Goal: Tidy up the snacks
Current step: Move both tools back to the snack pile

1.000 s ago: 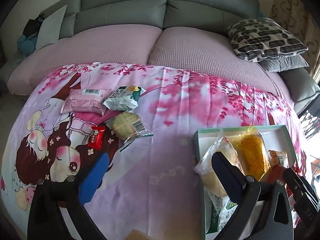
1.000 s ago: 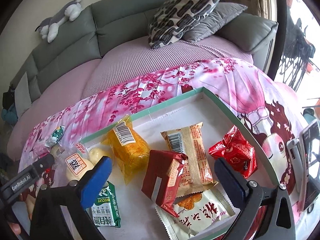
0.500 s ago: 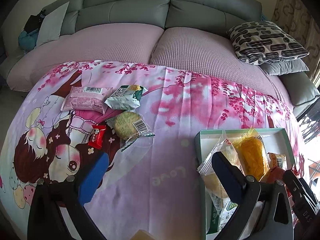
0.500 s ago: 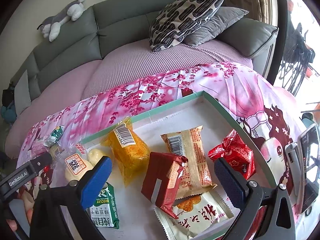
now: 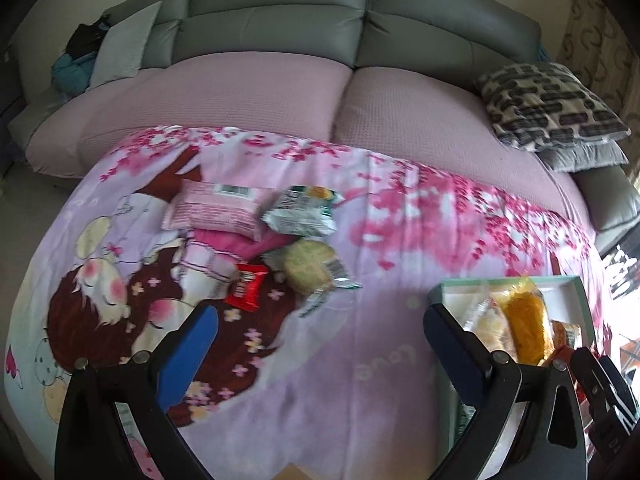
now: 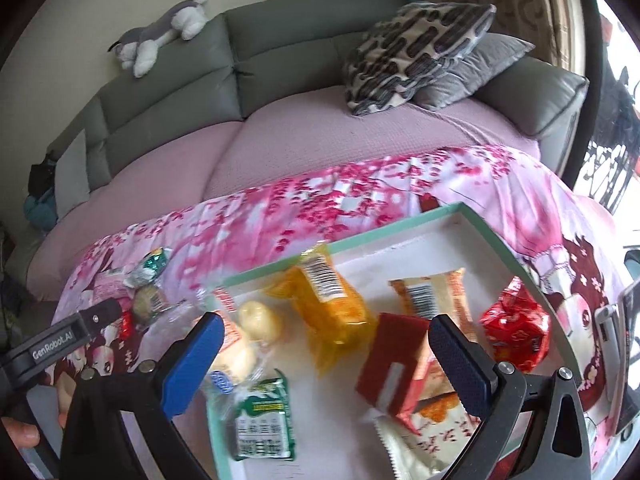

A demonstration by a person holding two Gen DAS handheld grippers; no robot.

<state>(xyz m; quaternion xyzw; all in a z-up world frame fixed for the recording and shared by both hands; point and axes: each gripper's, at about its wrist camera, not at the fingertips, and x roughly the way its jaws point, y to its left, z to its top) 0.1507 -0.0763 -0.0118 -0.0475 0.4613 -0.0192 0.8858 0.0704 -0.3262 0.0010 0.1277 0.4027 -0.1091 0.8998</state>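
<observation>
Loose snacks lie on the pink cartoon blanket: a pink pack (image 5: 218, 210), a green-silver pack (image 5: 302, 212), a round cake in clear wrap (image 5: 310, 270) and a small red candy (image 5: 247, 287). My left gripper (image 5: 320, 344) is open and empty, below and right of them. A green-rimmed white box (image 6: 496, 236) holds a yellow cake pack (image 6: 332, 308), a dark red pack (image 6: 394, 368), a bright red pack (image 6: 514, 330), a green biscuit pack (image 6: 262, 420) and others. My right gripper (image 6: 326, 354) is open and empty above the box.
A grey sofa with a pink cover (image 5: 260, 92) lies behind the blanket. A patterned cushion (image 5: 552, 104) sits at the right, a plush toy (image 6: 160, 36) on the backrest. The box also shows in the left wrist view (image 5: 576, 284). A phone (image 6: 630, 360) lies at the right.
My left gripper has moved left and forward toward the loose snacks, so they look nearer. My right gripper has drifted slightly; the box contents have not moved.
</observation>
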